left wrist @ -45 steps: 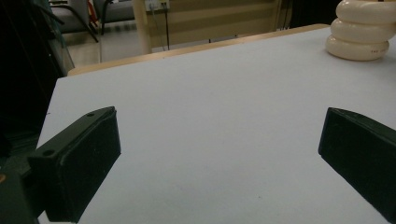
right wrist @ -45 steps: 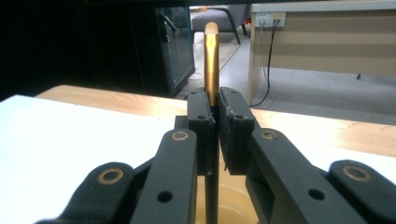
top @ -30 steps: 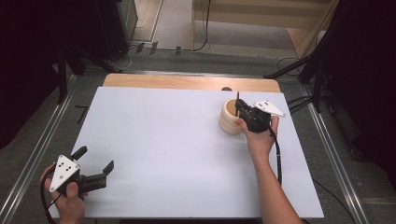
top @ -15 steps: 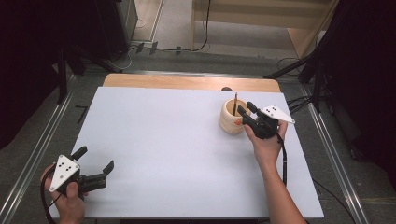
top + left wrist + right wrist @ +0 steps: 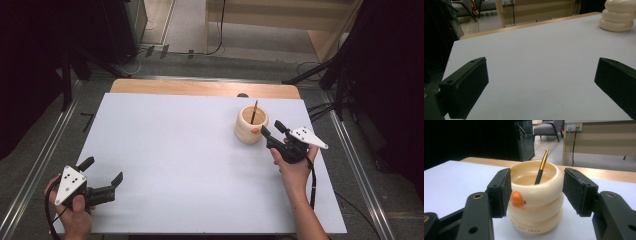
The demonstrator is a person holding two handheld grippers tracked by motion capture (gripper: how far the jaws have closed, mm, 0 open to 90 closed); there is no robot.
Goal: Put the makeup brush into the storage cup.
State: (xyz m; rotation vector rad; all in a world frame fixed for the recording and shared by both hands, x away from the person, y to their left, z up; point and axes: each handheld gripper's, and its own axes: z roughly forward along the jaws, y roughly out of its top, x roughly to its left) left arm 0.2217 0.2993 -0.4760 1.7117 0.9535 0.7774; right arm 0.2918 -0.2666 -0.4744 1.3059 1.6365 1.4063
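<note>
Right gripper [image 5: 272, 131] jaws just opening, parted, cream ringed cup [image 5: 536, 195] ahead between them, untouched, pencil [image 5: 541, 166] standing inside, left gripper [image 5: 102, 175] jaws wide open over bare desk [image 5: 175, 150]

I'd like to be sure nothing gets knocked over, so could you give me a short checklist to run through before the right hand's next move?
1. Pen resting inside cream holder: ok.
2. Holder upright on the table: ok.
3. Right gripper open, its jaws just widened, nothing pinched: ok.
4. Its pads clear of the holder's sides: cannot tell.
5. Left gripper open, apart from the holder: ok.
</note>
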